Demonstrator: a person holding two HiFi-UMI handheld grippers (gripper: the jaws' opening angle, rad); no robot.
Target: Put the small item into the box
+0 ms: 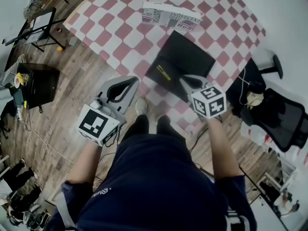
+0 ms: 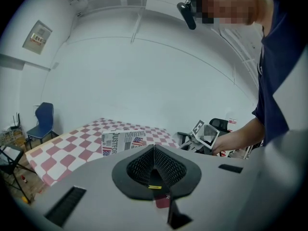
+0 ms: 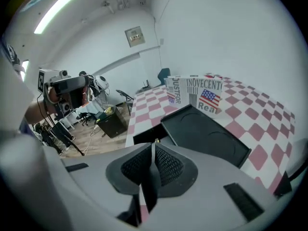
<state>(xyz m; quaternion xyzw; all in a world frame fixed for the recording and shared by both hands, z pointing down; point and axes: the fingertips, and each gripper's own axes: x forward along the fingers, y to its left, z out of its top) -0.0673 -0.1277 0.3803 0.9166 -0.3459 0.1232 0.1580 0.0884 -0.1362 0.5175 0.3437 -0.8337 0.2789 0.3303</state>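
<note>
An open black box [image 1: 179, 62] lies on the red-and-white checked table [image 1: 120, 28], near its front edge. In the right gripper view its black lid [image 3: 204, 134] spreads just beyond my jaws. A small yellow mark [image 1: 163, 72] shows on the box; I cannot make out a separate small item. My right gripper [image 1: 186, 80] hovers over the box's near corner, jaws pressed together [image 3: 153, 146]. My left gripper [image 1: 134, 81] hangs left of the box above the table edge, also shut [image 2: 154, 148], with nothing visible between its jaws.
A newspaper-print box [image 1: 171, 16] stands behind the black box, also seen as the newspaper-print box [image 2: 122, 142]. A black cabinet [image 1: 38, 83] and folding stand [image 1: 41, 28] sit on the wooden floor at left. An office chair [image 1: 279, 114] is at right.
</note>
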